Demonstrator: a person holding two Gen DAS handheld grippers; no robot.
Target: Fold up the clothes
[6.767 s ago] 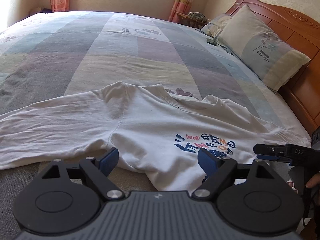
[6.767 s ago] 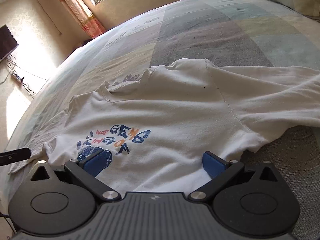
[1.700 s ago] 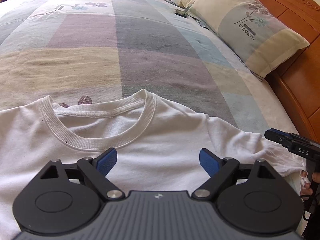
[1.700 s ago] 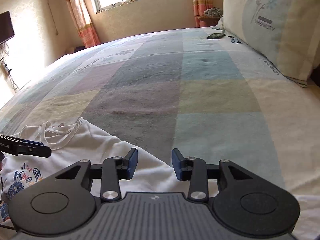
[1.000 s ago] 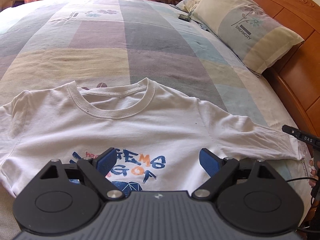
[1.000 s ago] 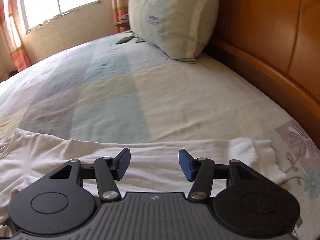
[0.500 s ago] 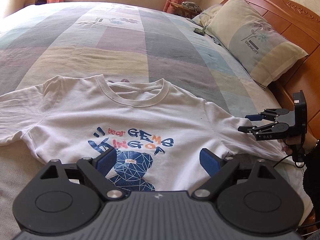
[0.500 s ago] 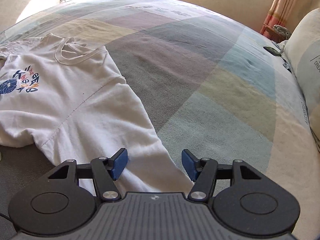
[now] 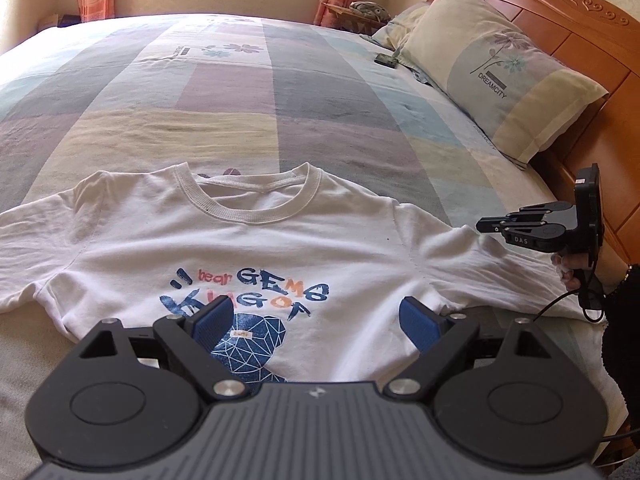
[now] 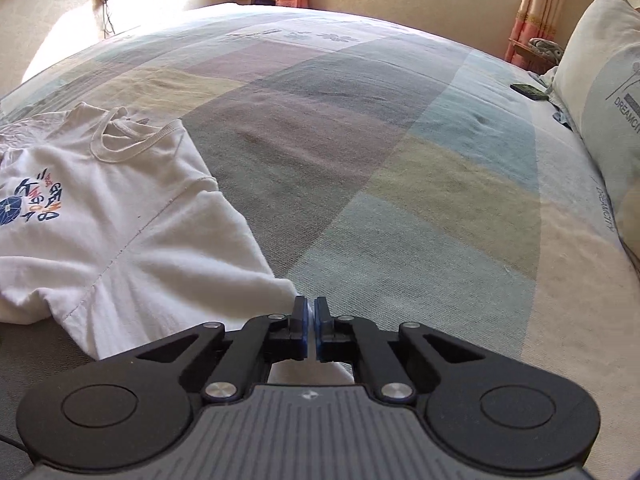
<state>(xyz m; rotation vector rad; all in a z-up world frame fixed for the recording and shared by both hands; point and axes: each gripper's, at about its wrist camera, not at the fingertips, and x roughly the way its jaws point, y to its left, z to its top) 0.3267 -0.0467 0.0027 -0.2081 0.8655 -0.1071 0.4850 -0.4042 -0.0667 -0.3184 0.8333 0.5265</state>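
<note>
Just one white T-shirt (image 9: 256, 248), two pillows (image 9: 500, 76); left gripper (image 9: 316, 320) wide, empty; right gripper (image 10: 311, 312) pinched together at its sleeve.

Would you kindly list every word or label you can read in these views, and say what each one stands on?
"DREAMCITY": on the pillow against the headboard; it reads only in part in the right wrist view.
"bear GEMS": top line of the print on the white T-shirt.
"KINGOF", roughly: second print line; the left gripper covers its start.
"DAS": on the right gripper.
Small tag on the blue bear graphic: too small to read.
</note>
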